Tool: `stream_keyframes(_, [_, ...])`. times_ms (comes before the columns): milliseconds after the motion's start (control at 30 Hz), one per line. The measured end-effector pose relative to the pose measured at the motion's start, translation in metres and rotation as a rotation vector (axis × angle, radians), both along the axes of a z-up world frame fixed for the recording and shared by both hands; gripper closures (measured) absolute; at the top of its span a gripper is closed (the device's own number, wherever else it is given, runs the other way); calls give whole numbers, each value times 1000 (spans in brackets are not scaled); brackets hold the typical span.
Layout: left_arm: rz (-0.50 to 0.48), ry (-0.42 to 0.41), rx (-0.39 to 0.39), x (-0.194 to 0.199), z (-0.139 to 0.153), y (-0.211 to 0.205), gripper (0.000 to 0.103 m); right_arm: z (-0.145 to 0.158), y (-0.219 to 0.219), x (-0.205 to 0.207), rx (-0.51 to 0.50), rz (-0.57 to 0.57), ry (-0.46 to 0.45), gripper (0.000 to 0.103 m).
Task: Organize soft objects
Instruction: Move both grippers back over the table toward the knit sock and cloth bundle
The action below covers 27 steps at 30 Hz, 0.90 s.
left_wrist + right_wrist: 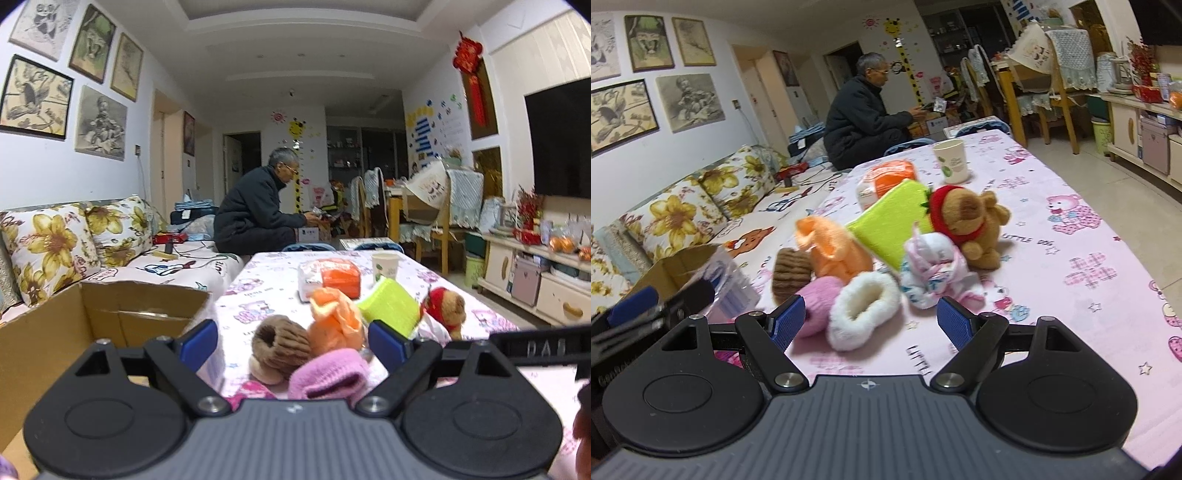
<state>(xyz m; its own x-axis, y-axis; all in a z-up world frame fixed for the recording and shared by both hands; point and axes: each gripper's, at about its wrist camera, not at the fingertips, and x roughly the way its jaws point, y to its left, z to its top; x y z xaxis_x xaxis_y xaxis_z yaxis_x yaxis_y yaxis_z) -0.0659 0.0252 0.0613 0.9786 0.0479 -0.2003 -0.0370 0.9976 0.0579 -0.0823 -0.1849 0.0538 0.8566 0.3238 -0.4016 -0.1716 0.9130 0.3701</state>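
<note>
Soft objects lie in a cluster on the pink tablecloth: a brown knitted piece, an orange cloth, a pink knitted piece, a white fluffy piece, a patterned white bundle, a lime green sponge and a brown plush bear with a red hat. My left gripper is open just before the pink and brown pieces. My right gripper is open with the white fluffy piece between its fingers, apart from them.
An open cardboard box stands left of the table by the floral sofa. An orange tissue pack and a paper cup stand further back. A person sits beyond. A TV cabinet runs along the right.
</note>
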Motion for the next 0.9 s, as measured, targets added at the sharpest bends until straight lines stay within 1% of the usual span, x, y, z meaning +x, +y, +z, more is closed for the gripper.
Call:
stream_keyframes(167, [-35,44,20,10,-9,-11,14,-3,-2,7,0,-47,5,4])
stream_keyframes(267, [-58,69,56,13,-15,-20,14,-6,-5,14,-2,-76,13,4])
stream_keyframes(333, [-53,87,79,14,-19,-24,14,-8,-4,17,-1,-91,19,4])
stream_keyframes(400, [-22,104,100,13,-23,-25,14,-10,-2,18,-3,-98,24,4])
stream_keyframes(467, [48,137,115,15,-27,-24,14,-12,2,20,0,-93,31,4])
stream_keyframes(567, [76,177,53,14,-32,-21,14,-14,10,23,-5,-67,39,4])
stream_keyframes(600, [87,178,44,13,-32,-22,14,-14,14,24,-11,-57,38,4])
stream_keyframes(667, [108,173,65,10,-33,-27,14,-14,18,28,-24,-38,33,4])
stream_keyframes(733, [155,177,93,11,-36,-31,14,-14,23,30,-35,-26,29,4])
stream_keyframes(900, [221,250,48,21,-43,-24,14,-17,14,36,-37,-13,39,4])
